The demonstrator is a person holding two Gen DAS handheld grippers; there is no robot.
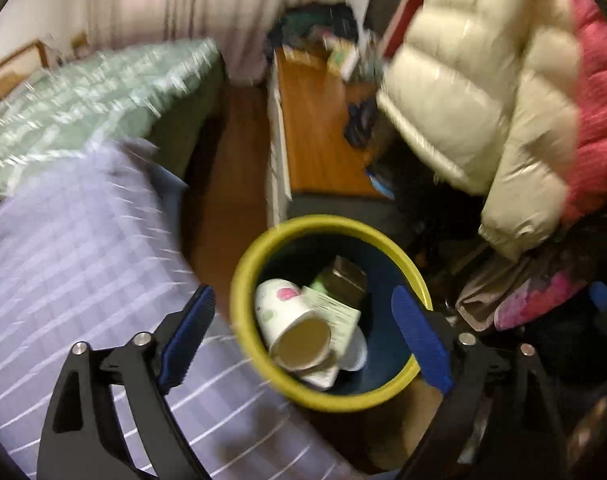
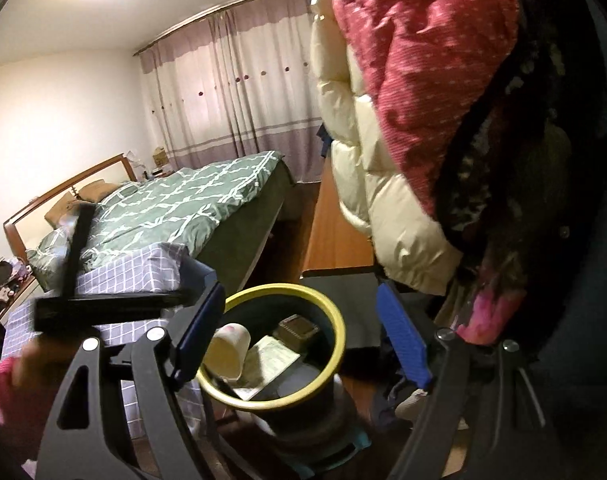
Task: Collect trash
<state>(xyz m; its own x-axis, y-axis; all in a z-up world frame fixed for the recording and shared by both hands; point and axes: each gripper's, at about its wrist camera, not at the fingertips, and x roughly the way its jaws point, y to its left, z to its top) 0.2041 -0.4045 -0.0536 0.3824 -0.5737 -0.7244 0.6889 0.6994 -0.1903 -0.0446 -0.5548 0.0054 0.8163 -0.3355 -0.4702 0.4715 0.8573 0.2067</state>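
Left hand-held gripper (image 1: 303,336) is hovering over the yellow-rimmed trash bin (image 1: 255,264), jaws standing wide with nothing between the blue pads (view is blurred). Inside the bin a white paper cup (image 1: 291,320) with pink and green spots is lying on its side, mouth facing 5 o'clock, on top of a printed paper slip (image 1: 335,312); a dark brown box (image 1: 345,276) is sitting at 1 o'clock from the cup.

Right hand-held gripper (image 2: 303,332) is also gaping fairly wide and gripping nothing; the bin (image 2: 335,324) is showing between its fingers, cup (image 2: 227,348) at 9 o'clock inside, box (image 2: 297,328) at 12.

Bed with green quilt (image 2: 175,200) is sitting at 10 o'clock of the bin, a wooden bench (image 1: 315,128) at 12, and a cream puffer jacket (image 1: 463,92) is hanging at 2 o'clock.
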